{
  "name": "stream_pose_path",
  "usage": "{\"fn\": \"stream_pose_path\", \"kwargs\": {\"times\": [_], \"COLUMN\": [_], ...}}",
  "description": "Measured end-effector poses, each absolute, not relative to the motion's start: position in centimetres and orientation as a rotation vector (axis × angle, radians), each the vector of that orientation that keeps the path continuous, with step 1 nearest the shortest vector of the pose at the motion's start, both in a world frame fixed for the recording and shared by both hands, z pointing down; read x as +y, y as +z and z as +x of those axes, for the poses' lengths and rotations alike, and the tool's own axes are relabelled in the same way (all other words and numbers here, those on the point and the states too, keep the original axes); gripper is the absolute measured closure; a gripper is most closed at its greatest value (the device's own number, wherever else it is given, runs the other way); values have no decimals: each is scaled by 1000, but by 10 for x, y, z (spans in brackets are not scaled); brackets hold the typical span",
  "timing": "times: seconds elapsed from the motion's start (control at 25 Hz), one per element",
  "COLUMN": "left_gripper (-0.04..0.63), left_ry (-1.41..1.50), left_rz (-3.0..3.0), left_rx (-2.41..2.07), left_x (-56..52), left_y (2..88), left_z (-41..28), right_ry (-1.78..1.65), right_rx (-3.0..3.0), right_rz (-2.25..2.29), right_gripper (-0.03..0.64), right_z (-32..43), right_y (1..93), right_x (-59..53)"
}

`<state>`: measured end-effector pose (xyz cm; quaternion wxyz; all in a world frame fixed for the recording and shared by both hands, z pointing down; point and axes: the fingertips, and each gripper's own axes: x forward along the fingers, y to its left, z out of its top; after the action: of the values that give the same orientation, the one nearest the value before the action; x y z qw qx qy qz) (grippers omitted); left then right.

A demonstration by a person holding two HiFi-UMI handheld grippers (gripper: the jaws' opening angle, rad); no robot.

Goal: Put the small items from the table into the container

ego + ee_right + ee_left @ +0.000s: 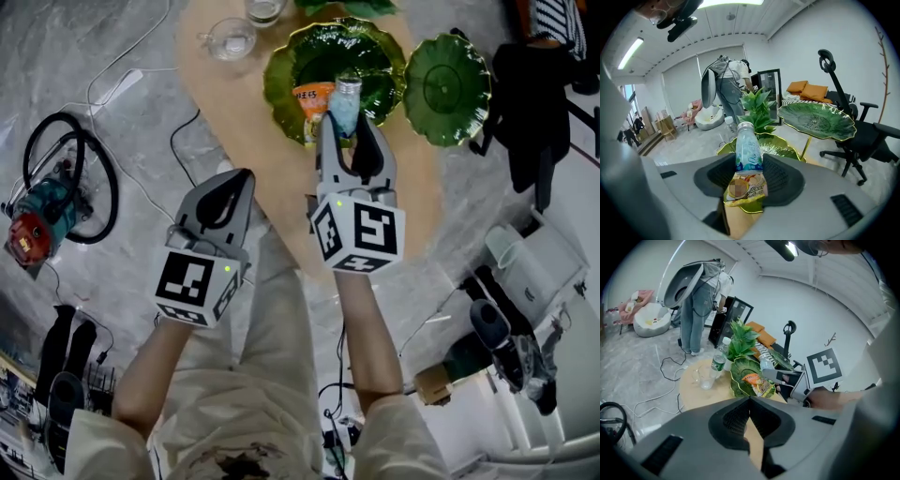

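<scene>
One small blue-labelled bottle [749, 151] stands upright, pinched by the right gripper [345, 129] over the green leaf dish [377, 54]; the left gripper [228, 197] is closed, empty.

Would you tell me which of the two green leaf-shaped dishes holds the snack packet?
The larger dish, on the left in the head view, holds the snack packet; the smaller dish beside it is bare.

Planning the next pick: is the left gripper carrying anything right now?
No, the left gripper has its grey jaws closed tip to tip in its own view, with nothing between them.
</scene>
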<state>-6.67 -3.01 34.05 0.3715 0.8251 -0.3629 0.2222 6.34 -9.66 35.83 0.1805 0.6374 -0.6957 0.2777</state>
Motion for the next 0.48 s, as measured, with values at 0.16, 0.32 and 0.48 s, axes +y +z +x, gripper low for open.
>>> {"fn": "stream_pose_path", "kwargs": {"times": [0.16, 0.32, 0.48], "left_gripper": [589, 589, 589], "left_ry": [568, 572, 580], "left_rz": [2104, 2098, 2102], "left_rx": [-942, -946, -935], "left_x": [-31, -31, -28], "left_y": [343, 345, 347], "left_z": [-64, -59, -53], "right_ry": [783, 759, 722], "right_rx": [-1933, -1932, -1955], "right_rz": [1787, 1795, 1816], "right_gripper": [443, 443, 443], "right_z": [71, 76, 80], "right_y": [364, 365, 359], "right_x": [-99, -98, -95]}}
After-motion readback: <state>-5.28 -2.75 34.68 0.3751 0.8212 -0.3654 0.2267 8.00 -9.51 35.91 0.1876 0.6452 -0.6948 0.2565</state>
